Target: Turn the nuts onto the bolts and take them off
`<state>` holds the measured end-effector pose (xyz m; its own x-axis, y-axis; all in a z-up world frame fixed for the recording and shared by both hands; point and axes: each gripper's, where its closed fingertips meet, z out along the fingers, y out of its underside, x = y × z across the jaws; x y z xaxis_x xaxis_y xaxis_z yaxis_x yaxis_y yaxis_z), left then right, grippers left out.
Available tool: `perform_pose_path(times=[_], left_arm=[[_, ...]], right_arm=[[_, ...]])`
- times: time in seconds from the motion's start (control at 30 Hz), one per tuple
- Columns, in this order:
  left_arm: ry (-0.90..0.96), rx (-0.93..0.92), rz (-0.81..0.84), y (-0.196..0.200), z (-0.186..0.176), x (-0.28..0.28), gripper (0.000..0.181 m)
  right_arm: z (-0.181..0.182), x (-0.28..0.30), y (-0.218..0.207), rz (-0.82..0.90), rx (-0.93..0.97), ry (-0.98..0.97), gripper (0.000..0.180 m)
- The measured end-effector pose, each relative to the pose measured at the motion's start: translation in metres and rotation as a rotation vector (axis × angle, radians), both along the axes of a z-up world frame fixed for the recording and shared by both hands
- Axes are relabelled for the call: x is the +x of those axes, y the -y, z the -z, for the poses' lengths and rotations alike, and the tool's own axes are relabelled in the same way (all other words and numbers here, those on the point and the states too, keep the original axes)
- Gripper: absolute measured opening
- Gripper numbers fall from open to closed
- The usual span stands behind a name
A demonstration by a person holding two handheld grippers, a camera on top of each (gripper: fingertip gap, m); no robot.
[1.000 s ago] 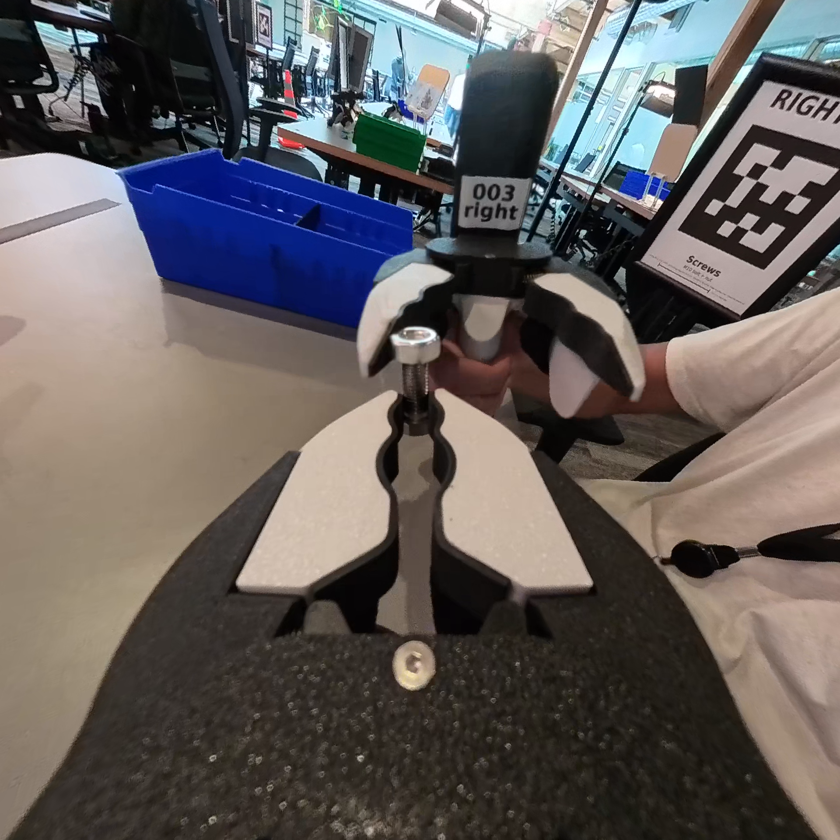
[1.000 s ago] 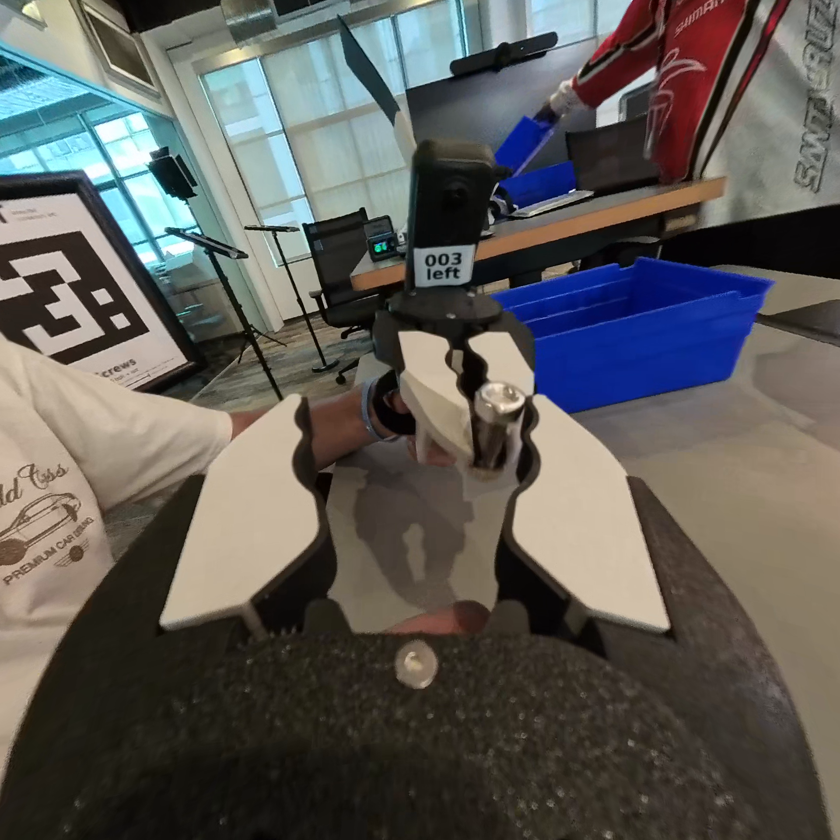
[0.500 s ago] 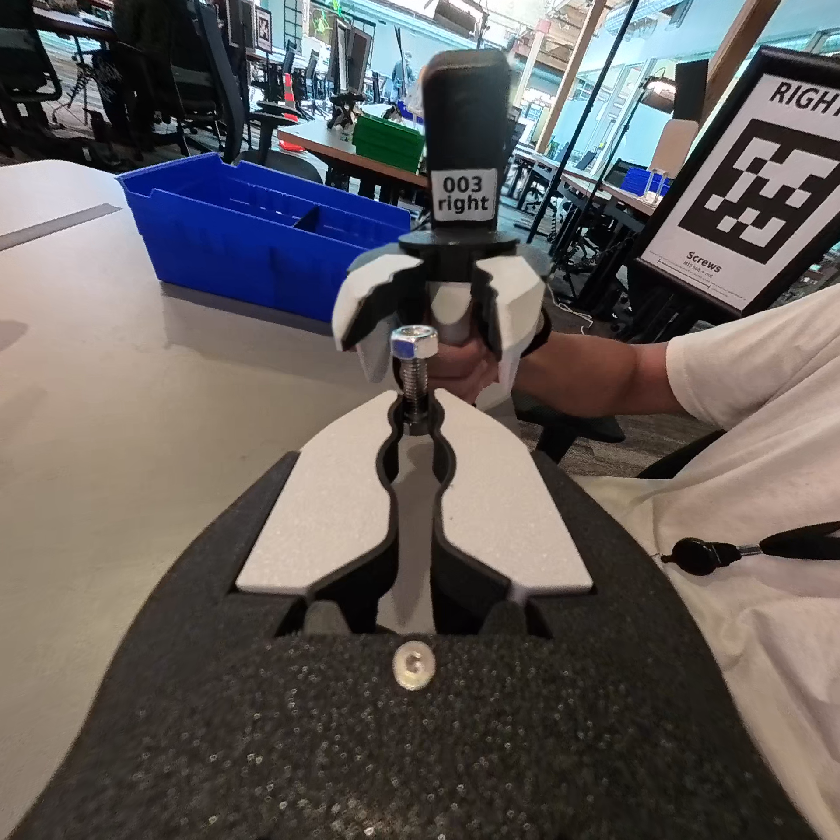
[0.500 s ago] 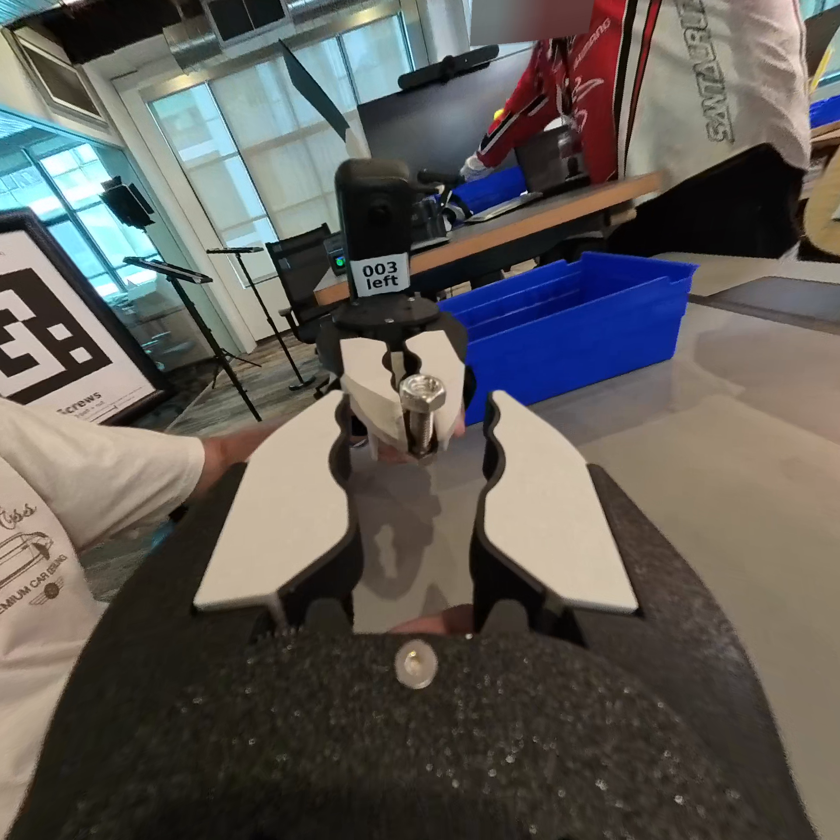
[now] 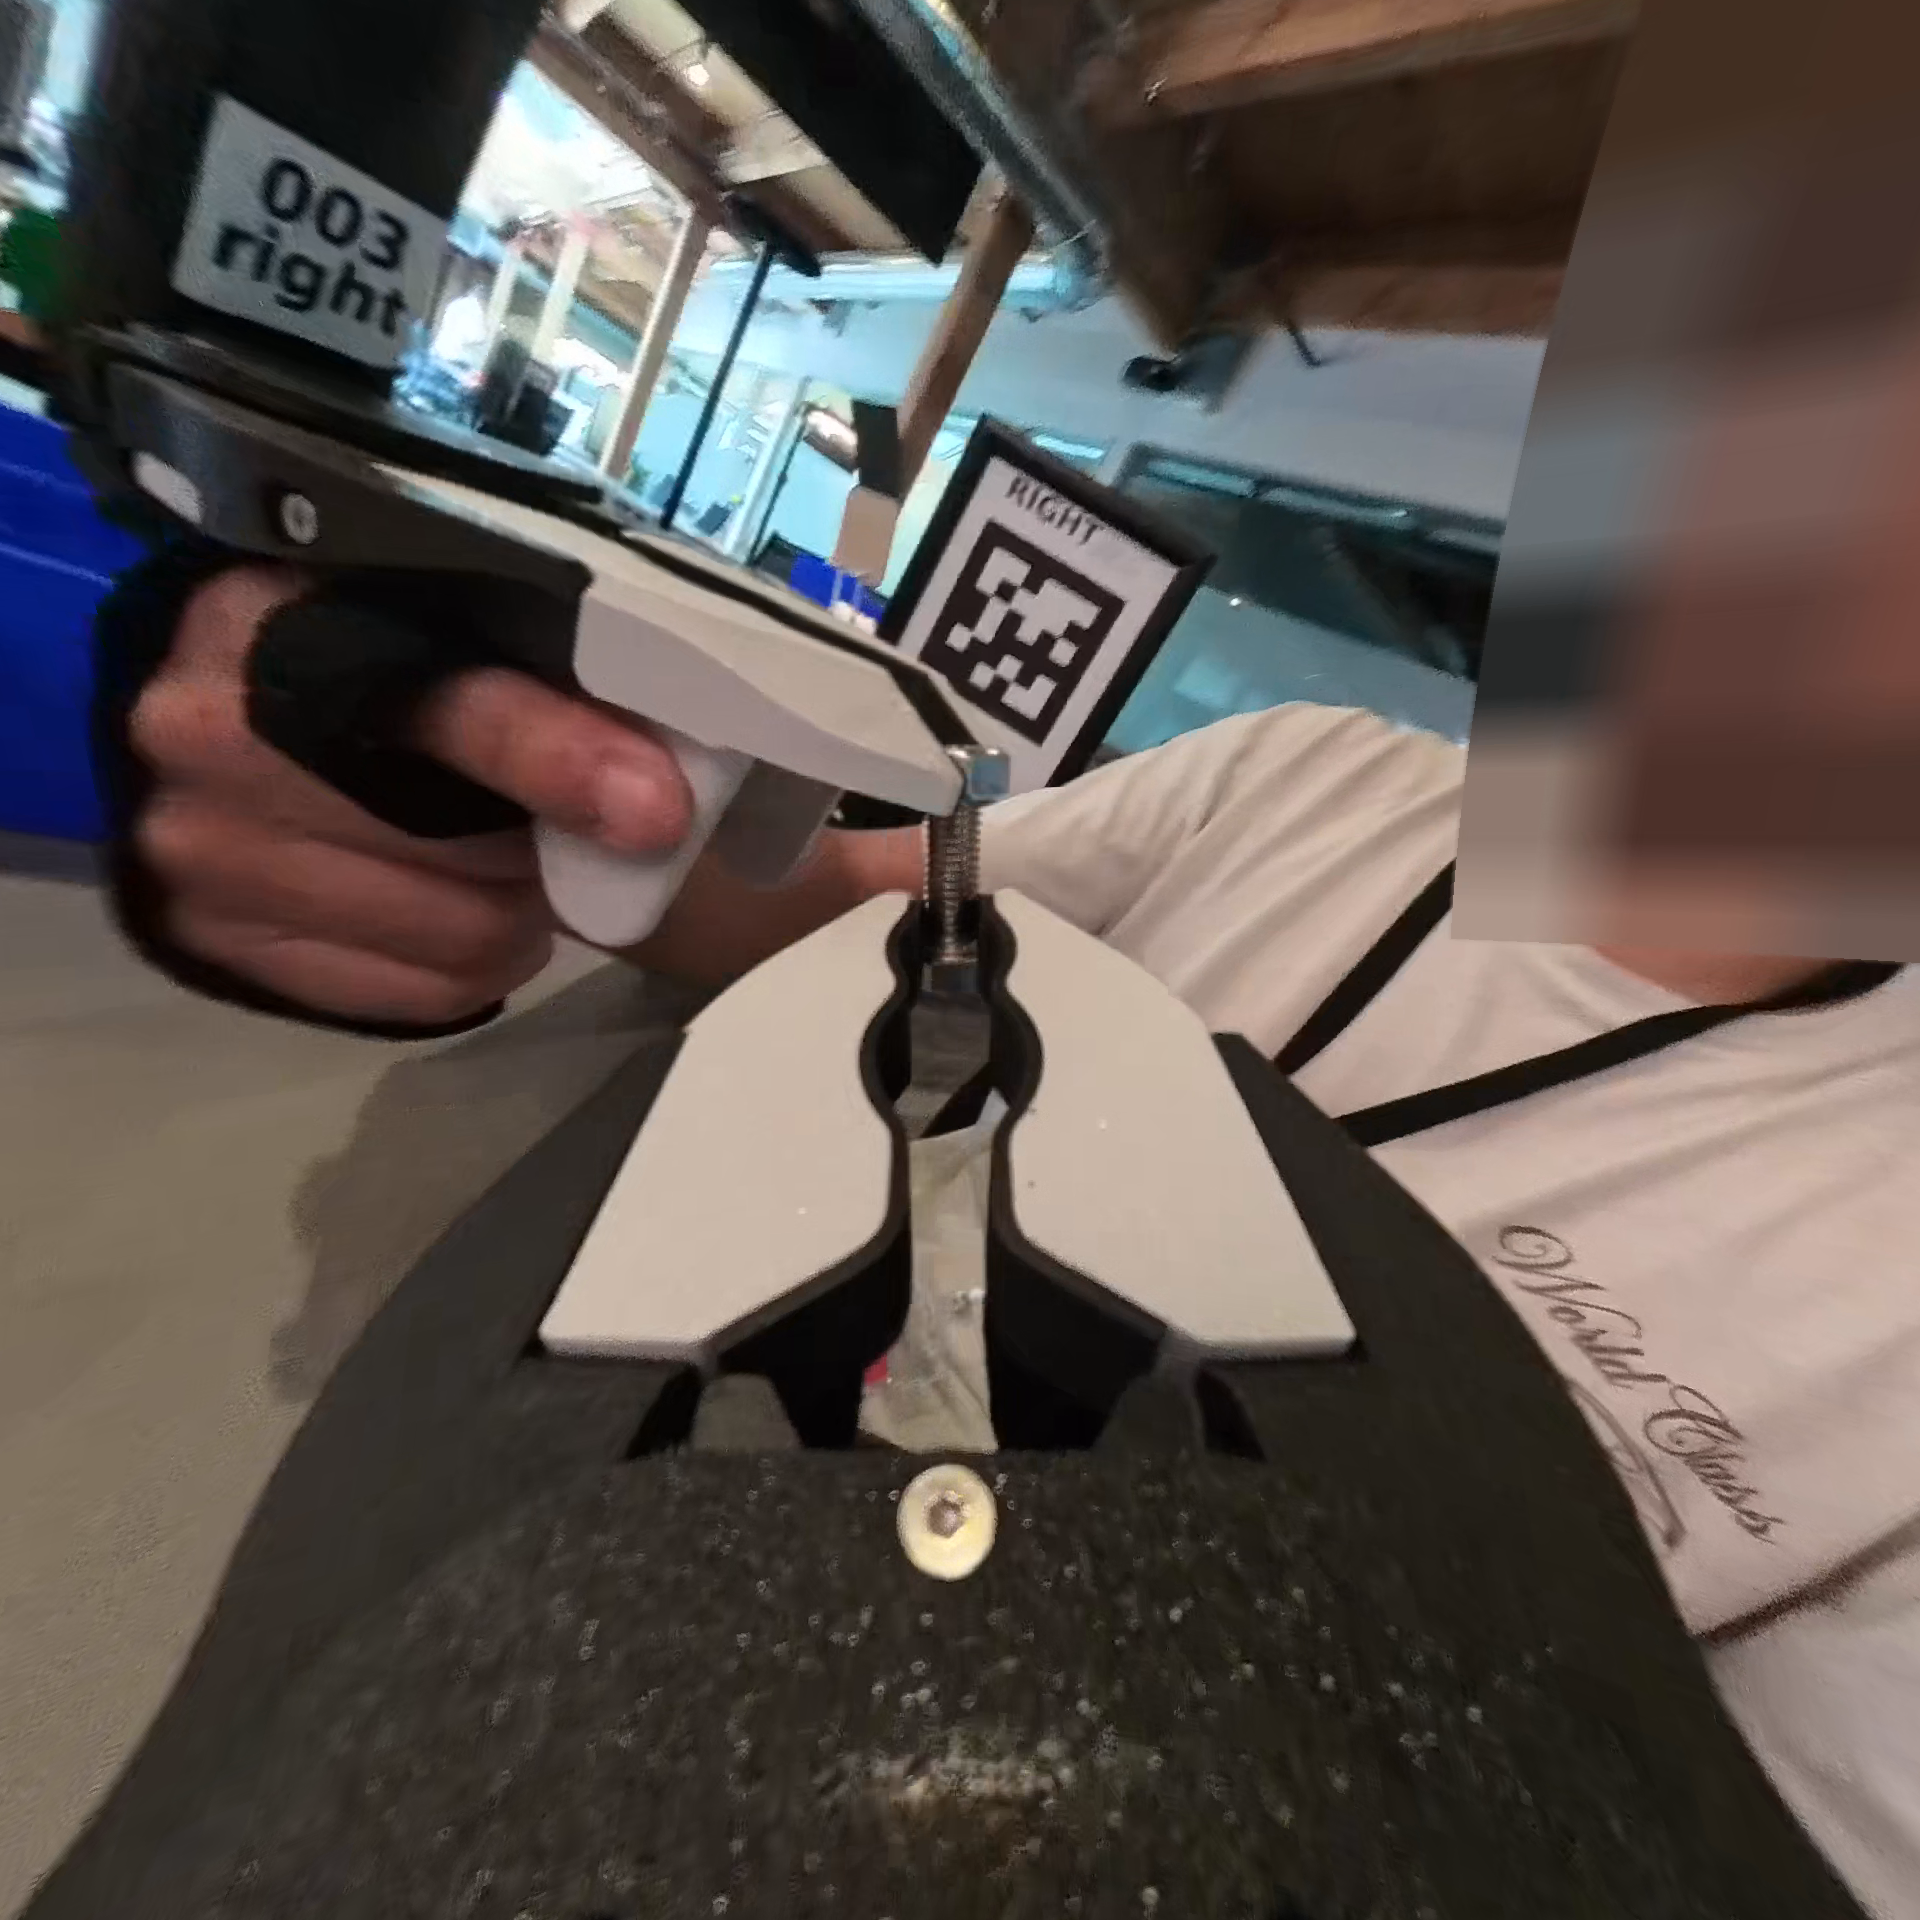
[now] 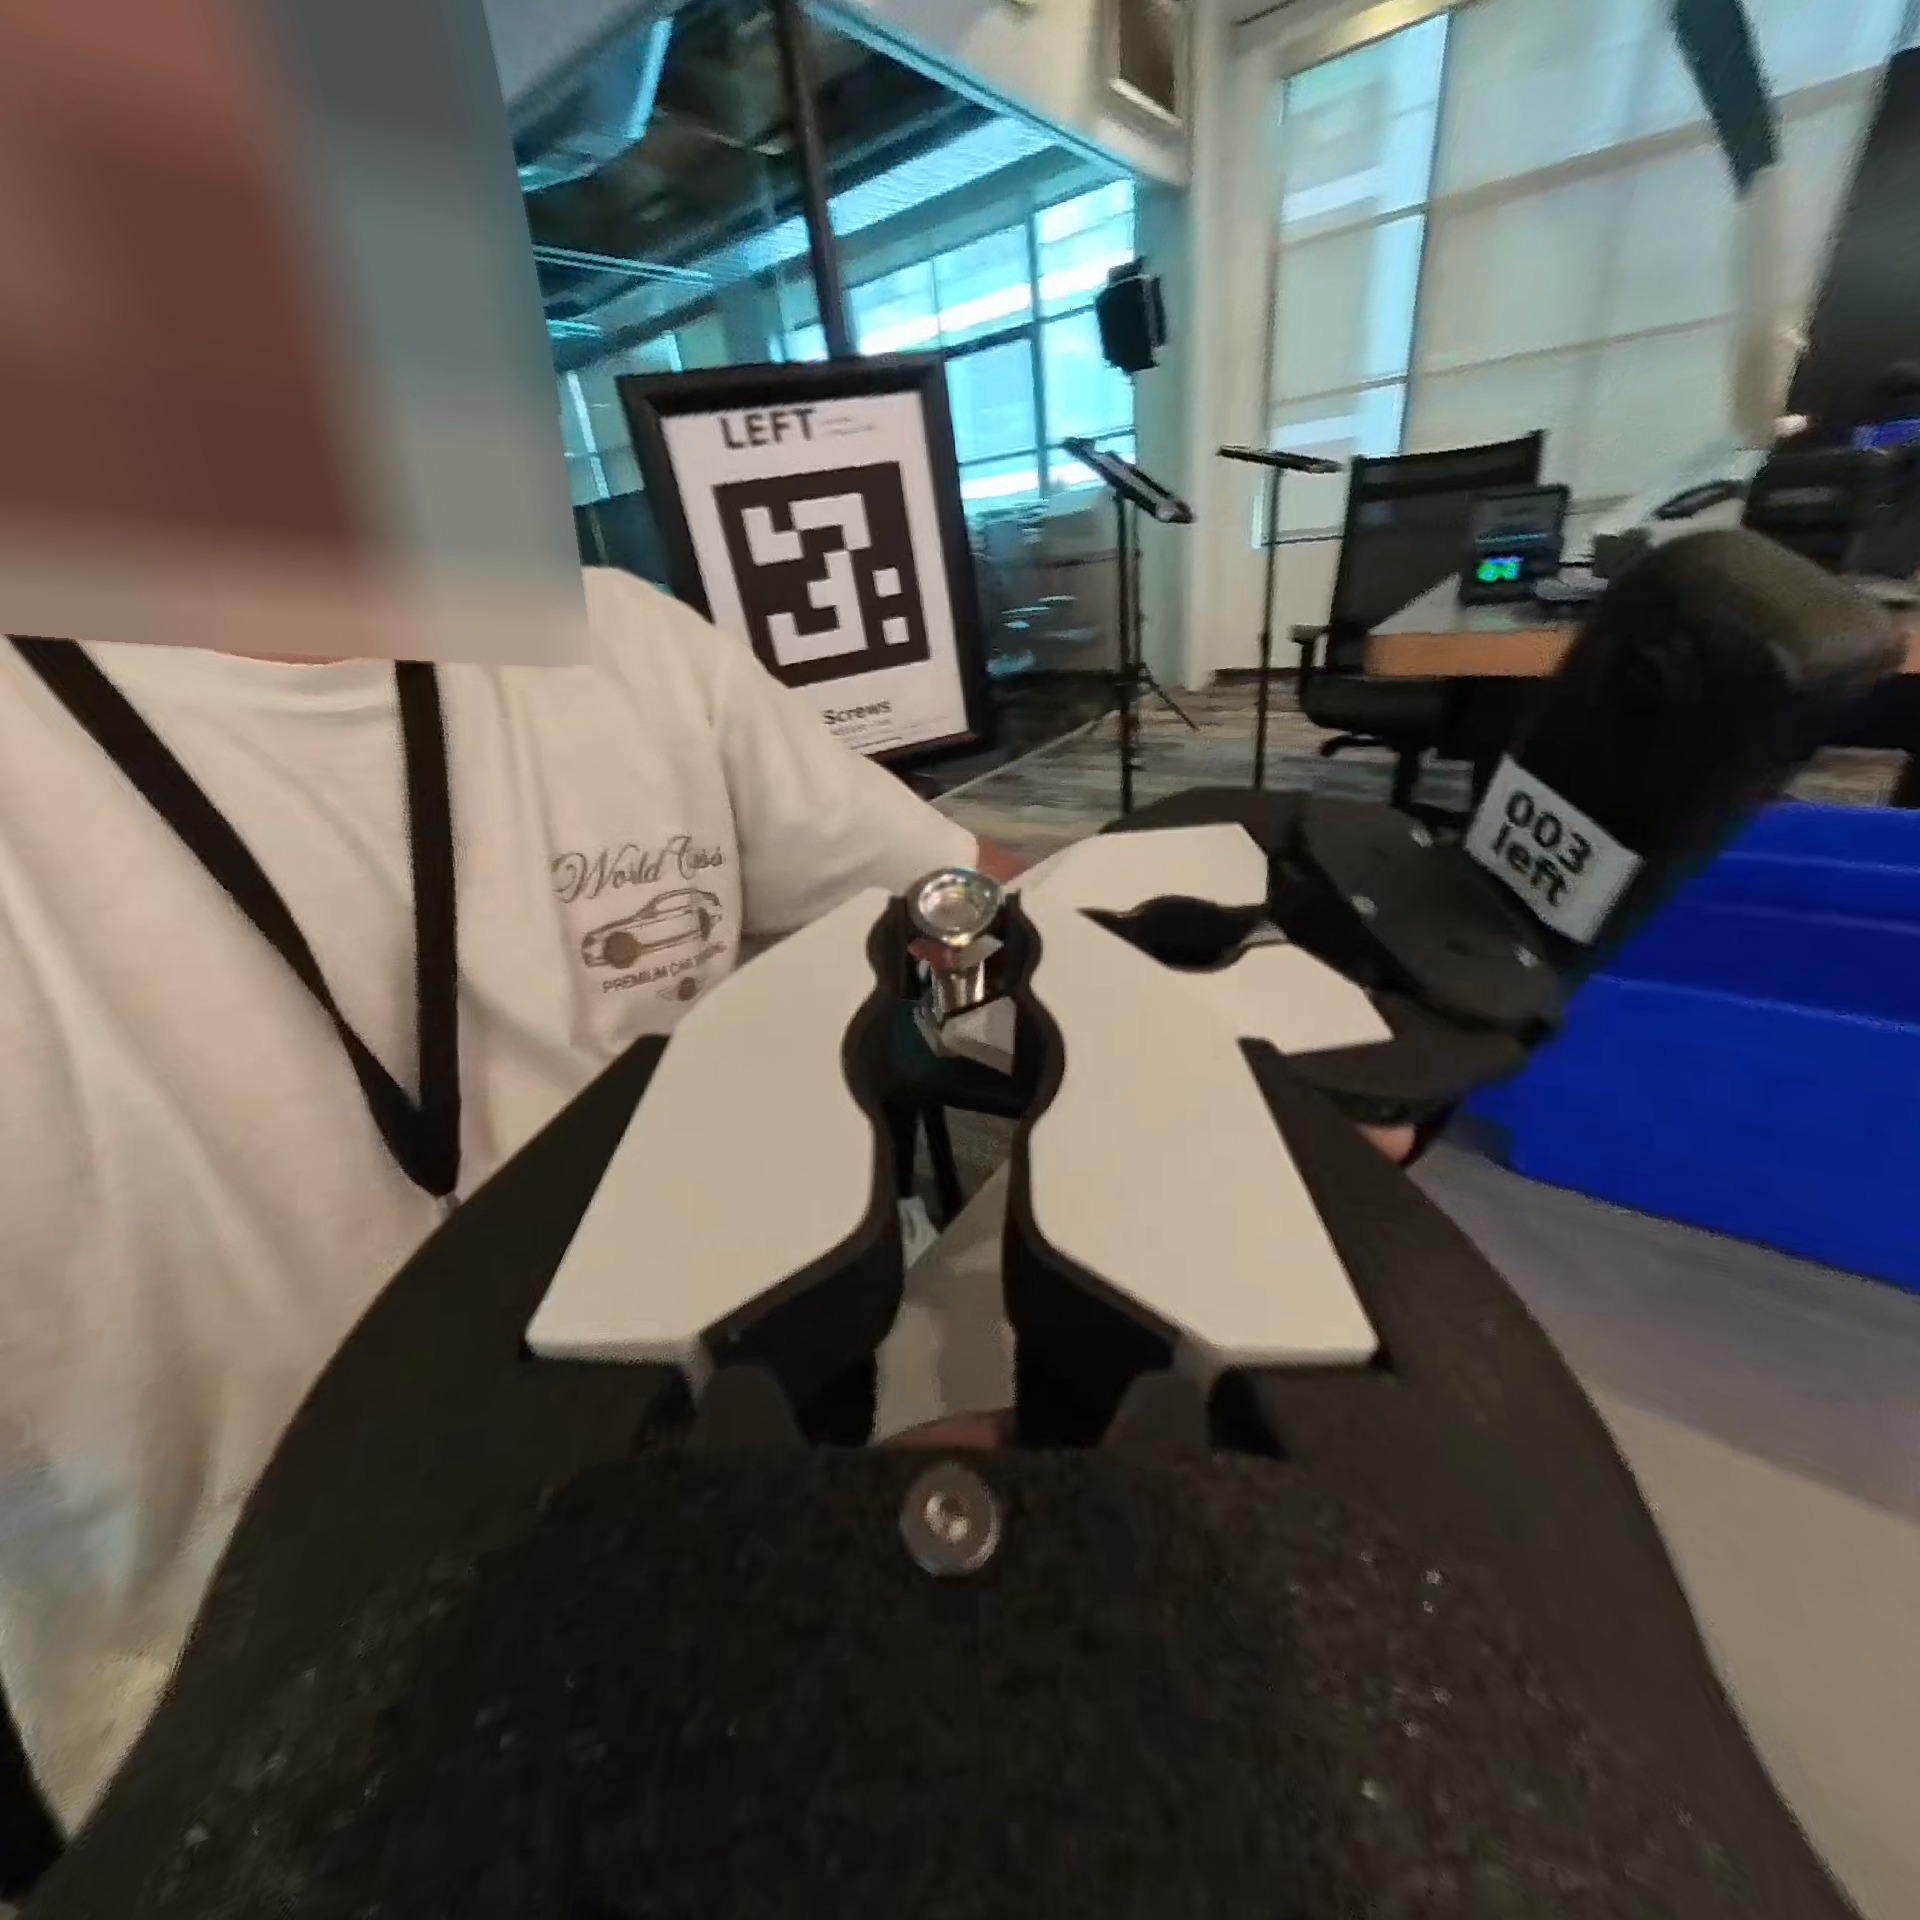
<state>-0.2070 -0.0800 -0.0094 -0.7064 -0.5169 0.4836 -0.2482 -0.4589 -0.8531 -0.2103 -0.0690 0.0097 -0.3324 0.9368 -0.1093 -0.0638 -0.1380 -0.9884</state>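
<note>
A silver threaded bolt [image 5: 951,862] stands upright. My left gripper [image 5: 951,925] is shut on its lower end, where a hex piece that looks like a nut sits between the jaws. My right gripper [image 5: 961,779] reaches in from the left, lying flat, and is shut on the hex head [image 5: 982,774] at the top. In the right wrist view, my right gripper [image 6: 951,935] clamps just under the round dimpled head [image 6: 951,902]. The left gripper's fingers [image 6: 1164,873] come in from the right, below it.
The person's white shirt [image 5: 1558,1143] is close behind the bolt. Their hand [image 5: 343,831] holds the right gripper's handle. A blue bin [image 6: 1714,1039] stands on the grey table [image 5: 208,1247]. A framed marker sign [image 6: 821,561] stands behind, also seen in the left wrist view [image 5: 1039,623].
My right gripper went from open and facing the bolt to shut on the bolt's top, coming in sideways. Both views have swung toward the person's torso. The left gripper has kept its hold.
</note>
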Motion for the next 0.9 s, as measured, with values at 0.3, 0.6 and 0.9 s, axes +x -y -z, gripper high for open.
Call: perform_pose_path(times=[0.3,0.6,0.9], left_arm=[[0.029,-0.011,-0.058,-0.015,-0.005,-0.008,0.009],[-0.029,0.354,-0.538,-0.058,0.019,0.014,0.01],[-0.104,0.447,-0.706,-0.084,0.035,0.022,0.009]], right_arm=[[-0.006,-0.008,-0.016,0.034,-0.043,-0.1,0.018],[-0.003,0.027,-0.064,0.714,-0.246,-0.053,0.058],[0.035,0.033,-0.078,1.202,-0.415,-0.084,0.048]])
